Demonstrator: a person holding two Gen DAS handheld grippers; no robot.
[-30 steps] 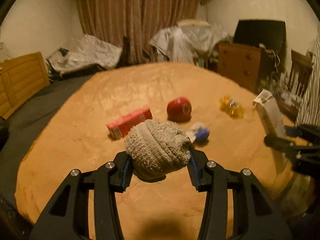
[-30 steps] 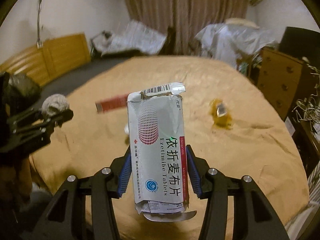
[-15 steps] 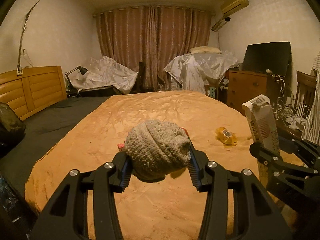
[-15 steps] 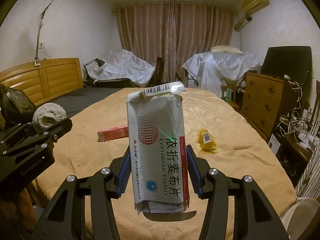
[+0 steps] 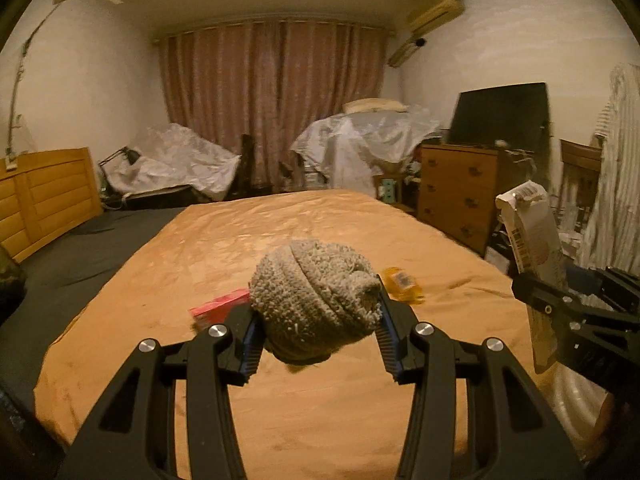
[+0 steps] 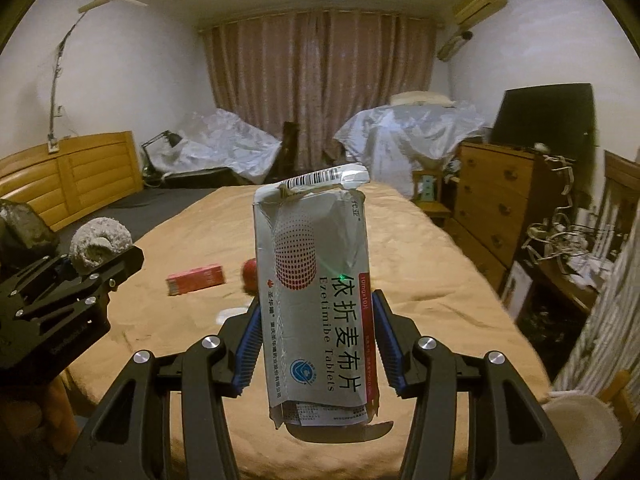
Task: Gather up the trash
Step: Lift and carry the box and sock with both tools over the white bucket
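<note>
Left gripper (image 5: 318, 334) is squeezing a balled-up knit rag (image 5: 314, 300), right gripper (image 6: 316, 342) is pinching the Ezetimibe tablet box (image 6: 316, 304); the leaflet is probably gonna slip out the torn bottom.

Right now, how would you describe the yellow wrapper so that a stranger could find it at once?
Look at the wide bed with the orange-brown cover. On its right half, on the side towards the brown wooden dresser, lies a small crumpled yellow plastic wrapper. It alone is yellow and shiny; the flat pink rectangular box to its left is stiff and straight-edged.
</note>
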